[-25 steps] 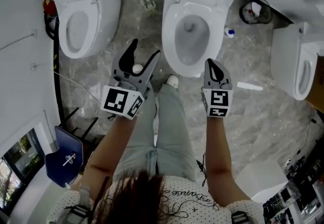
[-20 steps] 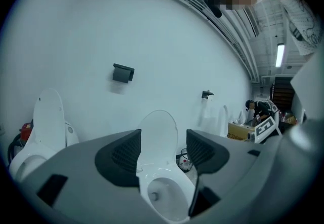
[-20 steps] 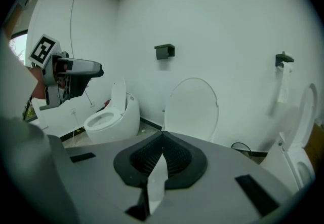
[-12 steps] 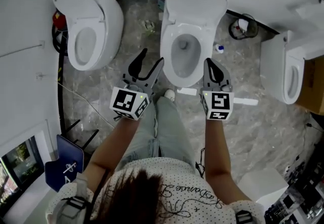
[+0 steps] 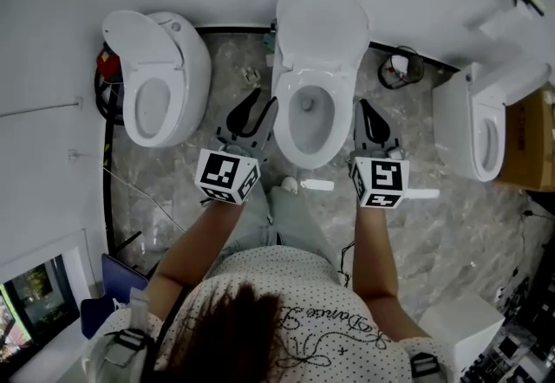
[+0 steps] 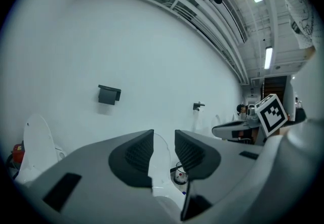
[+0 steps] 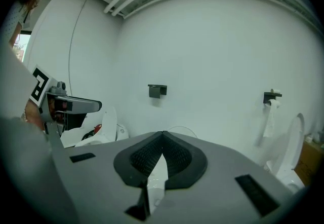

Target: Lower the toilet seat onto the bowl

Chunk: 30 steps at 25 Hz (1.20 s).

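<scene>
The middle toilet [image 5: 299,152] of 3 stands between the grippers, its lid [image 5: 321,26] up against the wall. Whether the seat is up with it I cannot tell. The left gripper [image 5: 257,106] is released, its jaws just narrowing on nothing. The right gripper [image 5: 368,113] is clenched and empty.

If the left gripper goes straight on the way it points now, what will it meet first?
Probably the middle toilet's raised lid, seen ahead between the left gripper's jaws; depth is unclear. The jaws have just been closing, nothing gripped.
</scene>
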Tool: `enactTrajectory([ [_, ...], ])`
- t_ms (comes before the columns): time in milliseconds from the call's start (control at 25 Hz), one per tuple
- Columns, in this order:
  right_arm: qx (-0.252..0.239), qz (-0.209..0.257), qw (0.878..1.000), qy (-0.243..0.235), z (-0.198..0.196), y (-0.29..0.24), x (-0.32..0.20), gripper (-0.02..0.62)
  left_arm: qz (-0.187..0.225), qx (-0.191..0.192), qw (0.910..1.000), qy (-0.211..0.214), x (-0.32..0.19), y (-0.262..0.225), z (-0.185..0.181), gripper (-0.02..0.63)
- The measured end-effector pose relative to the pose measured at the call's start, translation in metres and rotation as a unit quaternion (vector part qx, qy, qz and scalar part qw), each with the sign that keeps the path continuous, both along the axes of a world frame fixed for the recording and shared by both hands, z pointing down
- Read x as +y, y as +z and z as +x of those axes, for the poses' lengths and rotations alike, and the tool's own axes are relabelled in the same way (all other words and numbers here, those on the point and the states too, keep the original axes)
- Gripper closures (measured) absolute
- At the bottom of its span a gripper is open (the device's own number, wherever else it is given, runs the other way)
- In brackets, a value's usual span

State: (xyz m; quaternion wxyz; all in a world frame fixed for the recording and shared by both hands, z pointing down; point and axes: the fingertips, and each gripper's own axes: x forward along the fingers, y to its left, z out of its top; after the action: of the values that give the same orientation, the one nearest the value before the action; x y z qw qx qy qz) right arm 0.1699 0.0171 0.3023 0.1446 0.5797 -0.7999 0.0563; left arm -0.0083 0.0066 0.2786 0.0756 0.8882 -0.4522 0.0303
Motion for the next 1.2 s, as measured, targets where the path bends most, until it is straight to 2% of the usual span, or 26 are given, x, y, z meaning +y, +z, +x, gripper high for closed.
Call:
enactTrajectory([
  [160, -0.005, 0.024, 1.0, 0.0, -0.005, -0.032, 0.001, 0.583, 0.015, -0.002, 0.9998, 0.015, 0.001, -0.024, 0.001, 0.497],
  [360, -0.027, 0.047, 0.998, -0.008, -0.014, -0.064, 0.007, 0.583, 0.037, 0.0, 0.9993, 0.006, 0.008, -0.05, -0.006, 0.52],
  [680, -0.027, 0.084, 0.996, -0.025, -0.019, -0.095, 0.02, 0.584, 0.051, 0.002, 0.9986, 0.011, 0.023, -0.063, 0.0, 0.541],
  [960, -0.03, 0.095, 0.995, -0.027, -0.02, -0.107, 0.023, 0.584, 0.051, 0.003, 0.9986, 0.009, 0.025, -0.065, -0.005, 0.576],
  [1200, -0.058, 0.086, 0.994, -0.023, -0.016, -0.105, 0.027, 0.584, 0.06, 0.006, 0.9982, 0.004, 0.024, -0.073, -0.007, 0.583],
])
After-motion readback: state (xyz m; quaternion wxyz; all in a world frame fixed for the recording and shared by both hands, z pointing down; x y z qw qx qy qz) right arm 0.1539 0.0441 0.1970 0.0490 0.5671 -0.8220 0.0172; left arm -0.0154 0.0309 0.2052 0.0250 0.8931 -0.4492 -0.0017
